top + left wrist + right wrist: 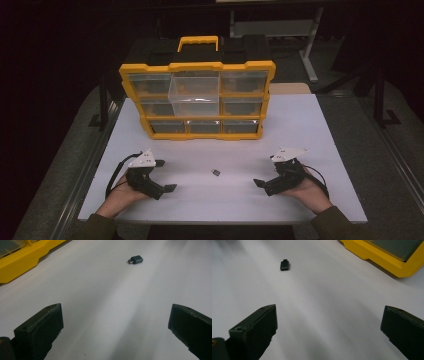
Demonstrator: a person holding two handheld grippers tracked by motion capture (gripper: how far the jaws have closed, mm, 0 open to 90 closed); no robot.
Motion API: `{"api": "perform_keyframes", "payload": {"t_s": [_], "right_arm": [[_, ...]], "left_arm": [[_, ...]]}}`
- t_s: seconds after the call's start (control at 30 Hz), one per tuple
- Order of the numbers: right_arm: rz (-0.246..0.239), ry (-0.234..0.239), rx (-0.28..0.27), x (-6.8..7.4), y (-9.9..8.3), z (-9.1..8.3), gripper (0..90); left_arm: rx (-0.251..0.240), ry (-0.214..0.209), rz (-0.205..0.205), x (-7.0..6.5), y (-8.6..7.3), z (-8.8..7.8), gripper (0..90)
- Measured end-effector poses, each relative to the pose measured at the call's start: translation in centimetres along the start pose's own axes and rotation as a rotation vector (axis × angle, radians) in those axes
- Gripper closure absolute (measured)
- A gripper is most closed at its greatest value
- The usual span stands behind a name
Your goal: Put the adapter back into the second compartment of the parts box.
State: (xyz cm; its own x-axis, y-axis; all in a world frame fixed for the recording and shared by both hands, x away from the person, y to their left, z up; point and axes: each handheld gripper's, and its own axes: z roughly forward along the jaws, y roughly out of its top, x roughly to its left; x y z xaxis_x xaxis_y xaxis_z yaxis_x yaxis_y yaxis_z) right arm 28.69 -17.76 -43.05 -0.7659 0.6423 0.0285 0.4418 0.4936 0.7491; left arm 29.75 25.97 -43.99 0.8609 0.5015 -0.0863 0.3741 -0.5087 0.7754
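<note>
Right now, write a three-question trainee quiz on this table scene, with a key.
1. True or false: the small dark grey plug adapter lies on the white table between the left gripper and the right gripper, touching neither.
2. Multiple choice: the yellow and black organiser case with clear drawers has which drawer pulled out? A) top middle B) bottom left C) bottom right
3. Fill in: in the left gripper view, that gripper's fingers stand ____.

Key: 1 true; 2 A; 3 open, wide apart, with nothing between them.
</note>
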Motion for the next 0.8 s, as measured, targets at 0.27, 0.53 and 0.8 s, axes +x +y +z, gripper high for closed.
{"api": "perform_keyframes", "payload": {"t_s": [0.27, 0.53, 0.8], "right_arm": [[0.003, 0.017, -0.005, 0.1, 0.6, 0.2, 0.2], [-0.005, 0.022, -0.008, 0.0, 1.4, 0.6, 0.2], [-0.009, 0.034, -0.004, 0.1, 2.0, 0.7, 0.2]], "left_arm": [[-0.005, -0.006, -0.004, 0.1, 0.0, 0.0, 0.0], [-0.003, -0.014, 0.0, 0.0, 0.0, 0.1, 0.0], [-0.007, -0.018, -0.001, 0.0, 0.0, 0.0, 0.0]]}}
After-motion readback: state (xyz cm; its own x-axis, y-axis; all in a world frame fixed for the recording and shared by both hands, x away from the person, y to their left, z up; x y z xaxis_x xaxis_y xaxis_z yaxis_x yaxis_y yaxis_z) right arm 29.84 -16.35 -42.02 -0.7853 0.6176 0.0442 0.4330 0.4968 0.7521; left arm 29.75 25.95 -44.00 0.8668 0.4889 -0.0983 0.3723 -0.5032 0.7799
